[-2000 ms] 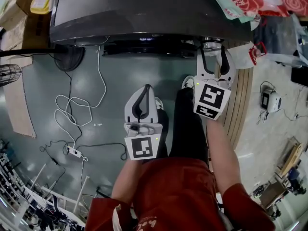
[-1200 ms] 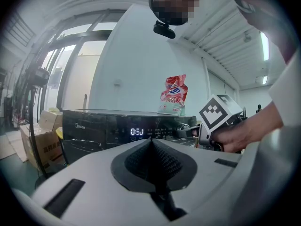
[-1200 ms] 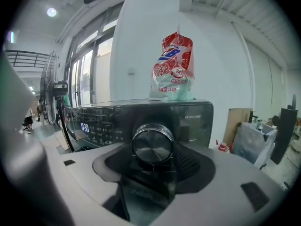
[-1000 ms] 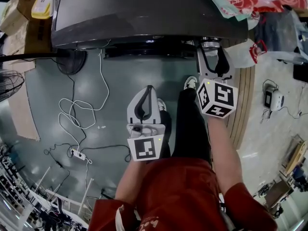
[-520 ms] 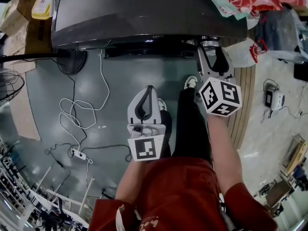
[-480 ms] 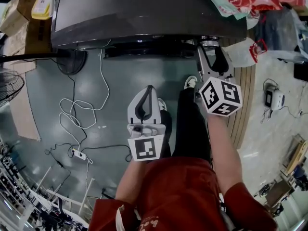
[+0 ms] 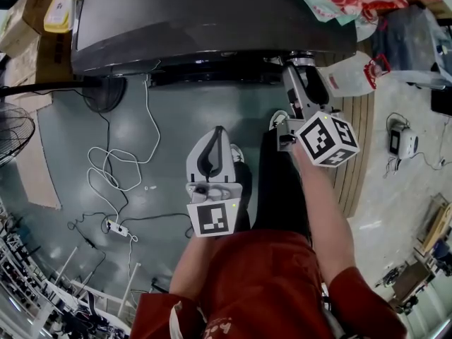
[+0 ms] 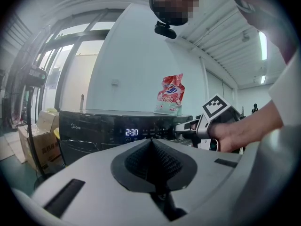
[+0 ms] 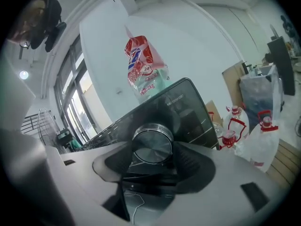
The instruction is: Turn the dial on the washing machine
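Dial (image 9: 152, 145) and washing machine (image 7: 212, 13) fill the middle of the right gripper view. The dial is a round knob with a brushed silver face and a bright metal rim, and it stands proud of the machine's glossy black control panel. It sits at the right end of that panel, just under the front edge of the dark lid. In the left gripper view, white digits on the display (image 8: 131, 132) to the dial's left read 2:30.

The right tongs (image 7: 302, 76) reach up to the panel and are closed on the dial, one dark pad against either side of its rim. Their marker cube (image 7: 327, 140) is canted over to the right.

The left tongs (image 7: 216, 131) hang lower, over the grey floor (image 7: 127, 119) and well apart from the machine. Their two tips are pressed together with nothing between them, pointing toward the panel.

A red and white detergent bag (image 8: 170, 94) stands on the lid above the dial's end of the machine. A white cable (image 7: 113, 161) trails in loops across the floor to the left.
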{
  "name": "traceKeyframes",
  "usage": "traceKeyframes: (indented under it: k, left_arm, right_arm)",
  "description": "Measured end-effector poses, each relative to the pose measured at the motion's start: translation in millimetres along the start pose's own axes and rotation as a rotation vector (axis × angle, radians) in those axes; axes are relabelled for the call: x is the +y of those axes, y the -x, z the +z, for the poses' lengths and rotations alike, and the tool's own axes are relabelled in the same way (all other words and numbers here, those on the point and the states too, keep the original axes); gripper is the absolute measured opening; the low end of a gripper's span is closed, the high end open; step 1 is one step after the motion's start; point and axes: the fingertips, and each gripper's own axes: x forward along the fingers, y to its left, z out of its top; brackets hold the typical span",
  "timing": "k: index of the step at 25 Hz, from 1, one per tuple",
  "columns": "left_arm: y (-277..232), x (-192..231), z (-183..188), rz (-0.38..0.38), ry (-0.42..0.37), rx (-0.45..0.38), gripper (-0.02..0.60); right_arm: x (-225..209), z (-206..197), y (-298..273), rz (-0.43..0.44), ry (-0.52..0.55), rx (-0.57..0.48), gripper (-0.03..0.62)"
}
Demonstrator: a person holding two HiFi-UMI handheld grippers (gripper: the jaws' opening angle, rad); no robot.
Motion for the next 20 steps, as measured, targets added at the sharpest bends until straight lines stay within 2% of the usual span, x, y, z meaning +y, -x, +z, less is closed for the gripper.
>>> traceKeyframes:
  k: [7,17,20]
  left_arm:
    - [-0.1,-1.8,-2.2,0.000,-0.003,0.007,0.009]
    - [2.1,-2.2,-3.5,0.003,0.002,0.007,0.009]
    - [3.1,-2.9,-3.1,0.001,0.002,0.009,0.009]
  right_arm:
    - [-1.7,-0.1,0.3,-0.006,-0.016,0.005,0.275]
    - [-1.8,2.1,1.4,0.017,-0.136,-0.022,0.275]
    - [-1.5,2.5,1.8,0.032,-0.204,-0.033,0.275]
